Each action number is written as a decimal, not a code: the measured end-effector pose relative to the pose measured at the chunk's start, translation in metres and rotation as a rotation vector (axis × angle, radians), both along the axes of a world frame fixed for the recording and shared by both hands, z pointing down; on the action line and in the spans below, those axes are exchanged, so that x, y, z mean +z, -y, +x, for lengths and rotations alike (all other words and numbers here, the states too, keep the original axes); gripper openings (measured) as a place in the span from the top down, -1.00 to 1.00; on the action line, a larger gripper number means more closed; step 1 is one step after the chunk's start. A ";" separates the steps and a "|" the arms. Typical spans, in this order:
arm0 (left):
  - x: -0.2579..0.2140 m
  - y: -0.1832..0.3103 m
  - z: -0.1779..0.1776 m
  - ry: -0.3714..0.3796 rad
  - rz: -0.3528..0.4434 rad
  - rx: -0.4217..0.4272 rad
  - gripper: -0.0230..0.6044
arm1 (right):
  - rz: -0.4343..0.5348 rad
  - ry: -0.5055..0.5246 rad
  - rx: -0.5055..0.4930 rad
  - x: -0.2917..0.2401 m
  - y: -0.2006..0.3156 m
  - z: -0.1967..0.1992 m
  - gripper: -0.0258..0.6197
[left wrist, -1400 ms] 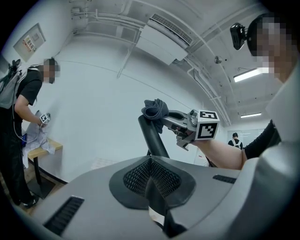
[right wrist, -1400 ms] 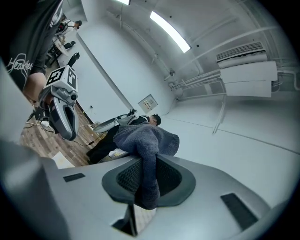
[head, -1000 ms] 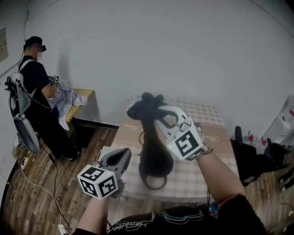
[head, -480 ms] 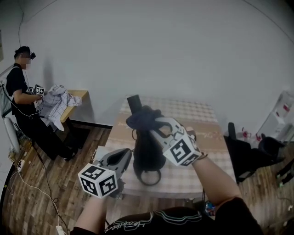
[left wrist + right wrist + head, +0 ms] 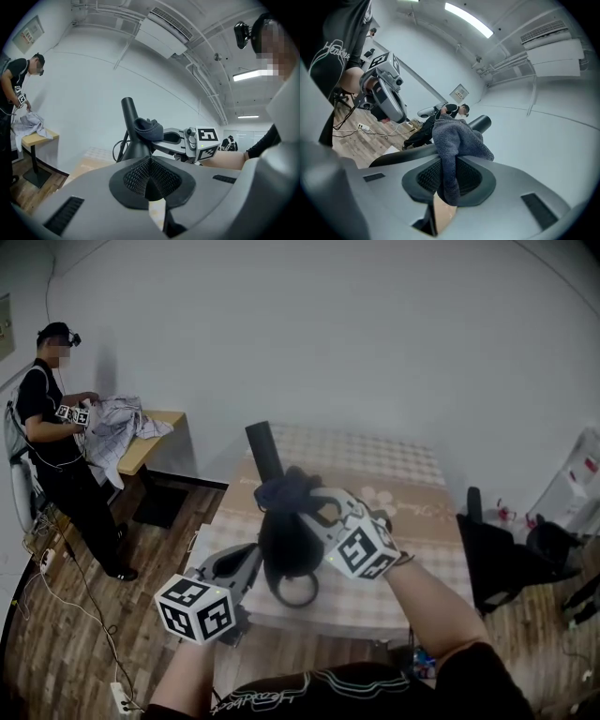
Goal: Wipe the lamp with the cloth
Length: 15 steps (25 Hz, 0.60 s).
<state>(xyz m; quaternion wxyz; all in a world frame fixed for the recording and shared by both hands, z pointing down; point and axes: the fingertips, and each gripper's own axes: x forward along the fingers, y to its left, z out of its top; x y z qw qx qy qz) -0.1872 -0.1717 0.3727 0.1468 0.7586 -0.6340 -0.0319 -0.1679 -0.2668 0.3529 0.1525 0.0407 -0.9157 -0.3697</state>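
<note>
From the head view I could see the right gripper (image 5: 298, 495) up against the upright stem of the black lamp (image 5: 265, 454). The dark cloth (image 5: 284, 487) was bunched where the two met, above the lamp's wide body. The lamp stood on the checked table (image 5: 412, 474), toward its front left. That view didn't give me the grip itself, but the right gripper view did: the jaws were clenched on a fold of the cloth. The rest of it was heaped over the jaw tips and lay against the stem. The left gripper (image 5: 246, 557) hung low by the table's front edge, just short of the lamp, and from above I honestly couldn't read its jaws. Its own view settled that: pads pressed together with nothing between them, looking up at the lamp from below. That same view caught the cloth from the side, draped on the stem with the right gripper reaching in behind it. It also caught an air conditioner (image 5: 161, 30) high on the wall, which the head view missed completely. Off at the left of the head view another person (image 5: 52, 418) stood at a small table (image 5: 164, 418) with a pale garment (image 5: 112, 427) on it.
</note>
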 end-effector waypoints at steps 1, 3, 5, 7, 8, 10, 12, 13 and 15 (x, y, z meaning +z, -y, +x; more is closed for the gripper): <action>0.000 -0.001 0.003 -0.001 -0.002 -0.004 0.93 | -0.009 -0.002 -0.003 0.003 0.000 0.002 0.74; 0.002 -0.004 0.010 0.000 -0.005 -0.012 0.93 | -0.020 -0.007 -0.009 0.010 -0.002 0.007 0.74; 0.005 -0.008 0.017 -0.001 -0.009 -0.024 0.93 | -0.026 -0.016 -0.012 0.017 -0.003 0.014 0.74; 0.009 -0.010 0.022 -0.004 -0.015 -0.034 0.93 | -0.029 -0.024 -0.014 0.024 -0.003 0.021 0.74; 0.011 -0.010 0.024 -0.005 -0.019 -0.040 0.93 | -0.029 -0.027 -0.015 0.027 -0.002 0.024 0.74; 0.015 -0.011 0.027 -0.006 -0.026 -0.050 0.93 | -0.024 -0.029 -0.021 0.033 -0.004 0.030 0.74; 0.017 -0.014 0.030 -0.006 -0.032 -0.058 0.93 | -0.008 -0.037 -0.026 0.039 -0.008 0.034 0.74; 0.018 -0.015 0.032 -0.004 -0.033 -0.061 0.93 | 0.005 -0.046 -0.026 0.043 -0.009 0.037 0.74; 0.016 -0.019 0.035 0.005 -0.031 -0.063 0.93 | 0.022 -0.063 -0.030 0.049 -0.012 0.042 0.74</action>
